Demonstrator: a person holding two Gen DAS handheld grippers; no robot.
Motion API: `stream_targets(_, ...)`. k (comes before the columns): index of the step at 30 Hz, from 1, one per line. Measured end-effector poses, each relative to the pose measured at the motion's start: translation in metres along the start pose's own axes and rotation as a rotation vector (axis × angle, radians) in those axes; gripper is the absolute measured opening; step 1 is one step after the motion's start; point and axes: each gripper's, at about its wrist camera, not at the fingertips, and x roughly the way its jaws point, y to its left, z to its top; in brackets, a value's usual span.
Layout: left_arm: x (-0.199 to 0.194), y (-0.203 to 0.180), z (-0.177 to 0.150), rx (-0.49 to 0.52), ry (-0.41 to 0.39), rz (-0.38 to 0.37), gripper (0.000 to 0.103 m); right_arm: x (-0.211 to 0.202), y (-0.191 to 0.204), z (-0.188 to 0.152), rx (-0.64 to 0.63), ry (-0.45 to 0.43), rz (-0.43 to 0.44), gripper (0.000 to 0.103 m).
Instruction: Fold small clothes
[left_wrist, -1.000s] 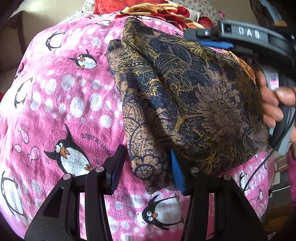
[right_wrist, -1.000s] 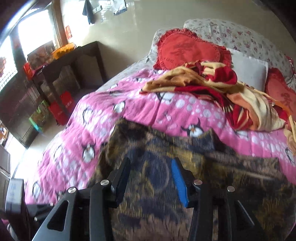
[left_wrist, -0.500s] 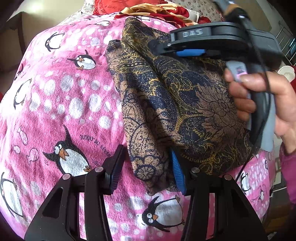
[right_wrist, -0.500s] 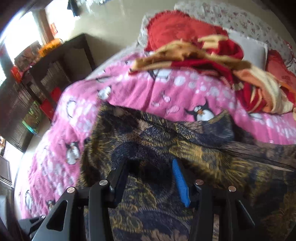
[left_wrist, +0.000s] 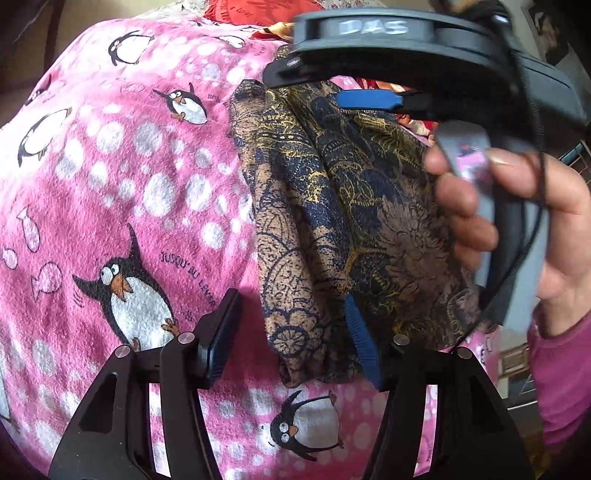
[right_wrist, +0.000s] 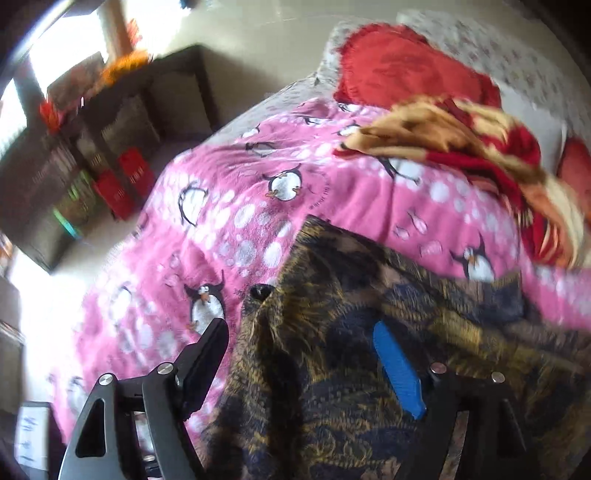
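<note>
Both sets of jaws are letting go of the dark patterned garment (left_wrist: 354, 221), which is lying bunched lengthwise on the pink penguin blanket (left_wrist: 122, 192) of the bed. A second ago each pair was standing narrower with cloth between; they have just been opening. The left gripper (left_wrist: 291, 334) is now standing half open around the garment's near end: its blue pad is touching the cloth on one side, while the black pad is standing clear over the blanket on the other, so nothing is pinched. The right gripper (right_wrist: 317, 363) is gaping wider, with cloth between its jaws but not pressed. This is looking like the release after a fold has been laid down, with smoothing or a further fold probably to come. Seen from the left wrist, the right gripper is hanging over the garment's far end, gripped by the person's hand (left_wrist: 517, 218), and is angling steeply down toward the garment; the left one is tilting down more gently.
</note>
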Motion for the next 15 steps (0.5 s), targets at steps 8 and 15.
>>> stream_targets(8,-0.005,0.008,-0.002,0.017,-0.007,-0.019,0.065,0.056,0.025,0.003,-0.107,0.107,-0.118,0.082)
stream_targets(15,-0.004,0.004,0.005,0.002,-0.005,-0.001,0.071,0.025,-0.014,-0.004,0.008,0.032,0.015,0.017)
